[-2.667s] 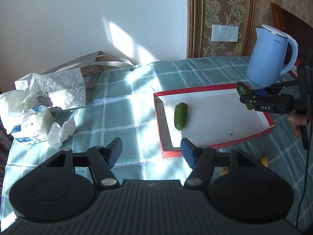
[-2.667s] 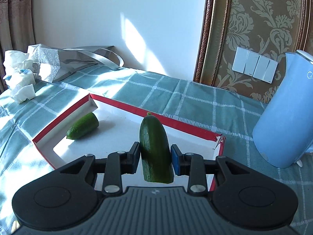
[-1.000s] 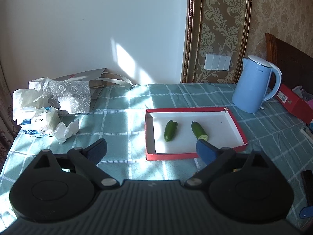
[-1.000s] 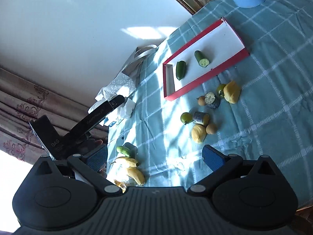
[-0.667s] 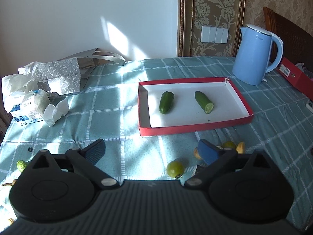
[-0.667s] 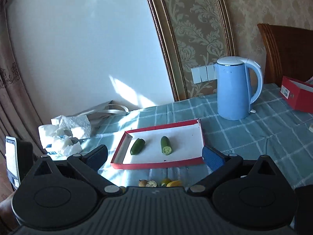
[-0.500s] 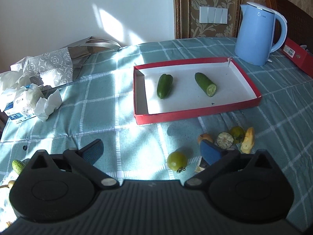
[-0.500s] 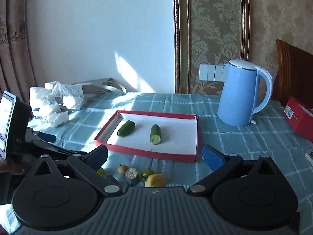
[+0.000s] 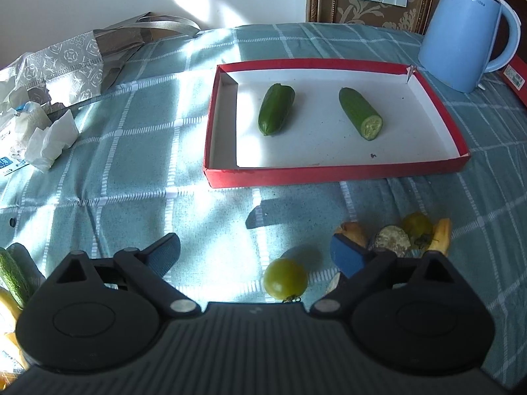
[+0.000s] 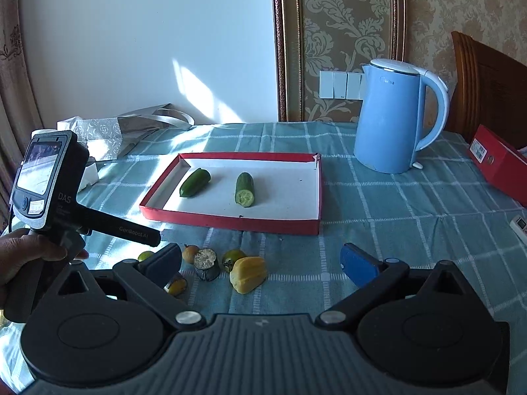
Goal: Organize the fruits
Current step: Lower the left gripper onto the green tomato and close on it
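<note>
A red tray (image 9: 329,174) with a white floor holds two cucumber halves: one whole-ended (image 9: 276,109) on the left, one cut-faced (image 9: 360,113) on the right. They also show in the right wrist view (image 10: 195,182) (image 10: 244,189). My left gripper (image 9: 255,251) is open and empty, low over the cloth, with a green tomato (image 9: 285,280) between its fingers. More fruit lies by its right finger (image 9: 349,255): a brown piece (image 9: 350,230), a cut dark piece (image 9: 390,238), a green tomato (image 9: 416,227), a yellow piece (image 9: 439,238). My right gripper (image 10: 260,261) is open and empty above that pile (image 10: 247,273).
A blue kettle (image 9: 464,33) stands right of the tray. A red box (image 10: 500,164) lies at the far right. A silver bag (image 9: 66,65) and tissues (image 9: 49,138) are at the left. A cucumber piece (image 9: 13,278) and bananas lie at the near left edge.
The right gripper has released its cucumber half in the tray and pulled back. The left gripper has opened wider and come down toward the loose fruit near the tray's front.
</note>
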